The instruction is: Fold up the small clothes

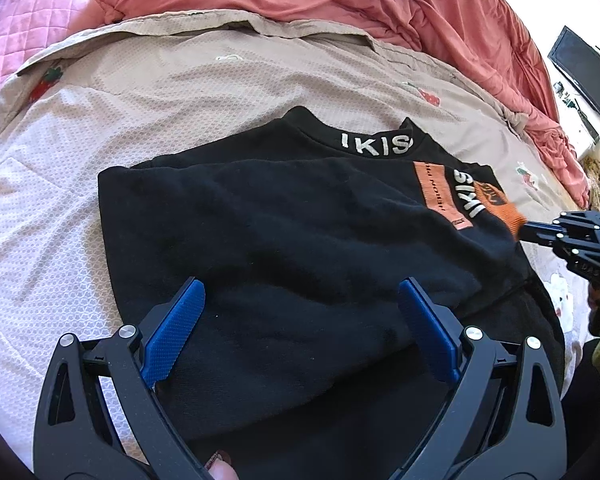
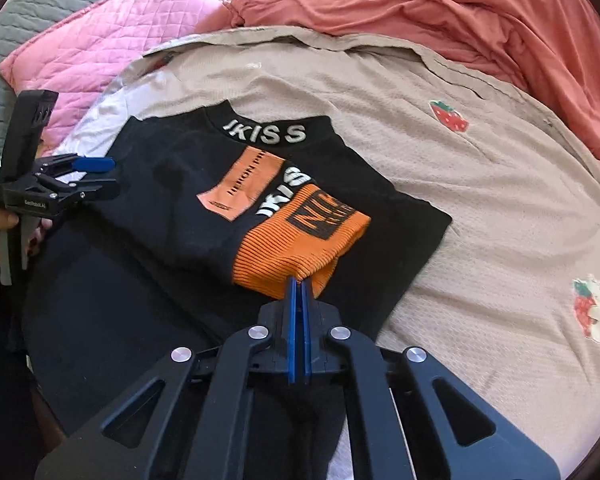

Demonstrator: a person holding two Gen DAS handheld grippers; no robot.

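Note:
A small black sweatshirt [image 1: 284,224] with white lettering on the collar and an orange patch lies on the beige bed sheet [image 1: 100,128]. It also shows in the right wrist view [image 2: 172,216]. Its left sleeve is folded across the body. My left gripper [image 1: 300,300] is open and empty, just above the folded black fabric; it also shows in the right wrist view [image 2: 108,176]. My right gripper [image 2: 299,280] is shut on the orange ribbed cuff [image 2: 300,236] of the other sleeve, held over the shirt's front. It also shows in the left wrist view [image 1: 524,226].
A red duvet [image 2: 440,4] is bunched along the far side of the bed. A pink quilted pillow [image 2: 112,36] lies at the far left. The sheet [image 2: 480,208] has strawberry prints. A dark monitor [image 1: 584,70] stands on a desk at the right.

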